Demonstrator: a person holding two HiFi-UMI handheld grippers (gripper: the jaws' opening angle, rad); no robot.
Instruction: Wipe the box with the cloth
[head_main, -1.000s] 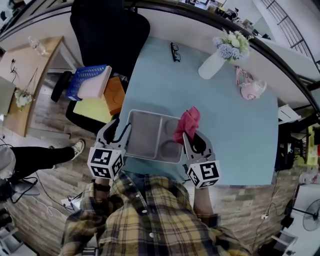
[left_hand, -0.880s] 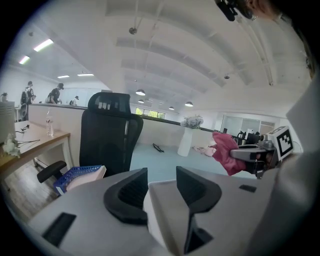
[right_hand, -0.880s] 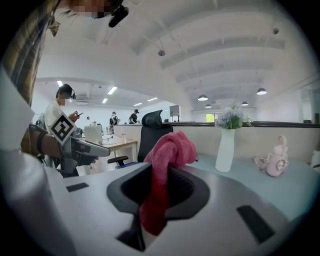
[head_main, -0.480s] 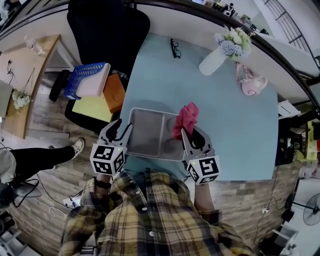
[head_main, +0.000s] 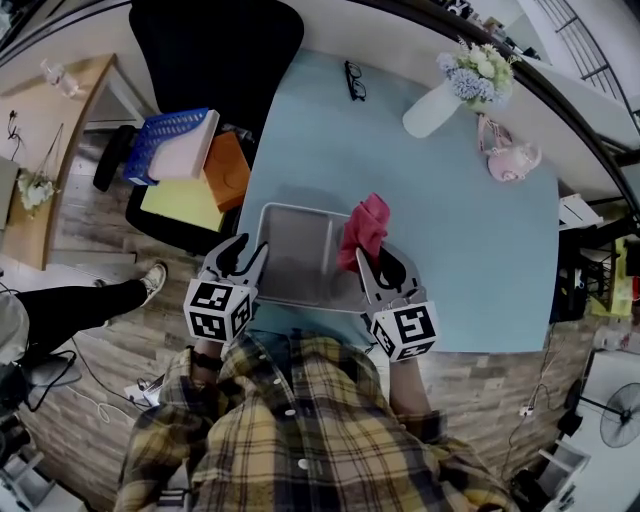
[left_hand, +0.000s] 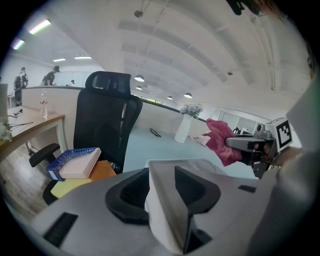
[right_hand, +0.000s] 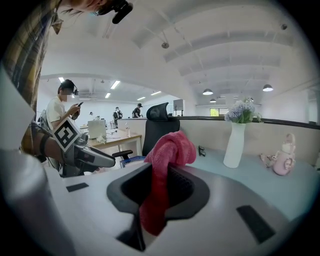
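A shallow grey box lies on the pale blue table near its front edge. My left gripper is at the box's near left corner. In the left gripper view the box's rim runs between the jaws of the left gripper; they have just been closing, and I see no firm pinch. My right gripper is shut on a pink-red cloth, which hangs over the box's right end. The cloth bunches up out of the right gripper.
At the table's far side stand a white vase of flowers, black glasses and a small pink item. A black chair, a blue basket and an orange box are left of the table. A person's leg is at the far left.
My left gripper has come down onto the box's near left corner. My right gripper has shifted a little across the box's right end, with the cloth still in it.
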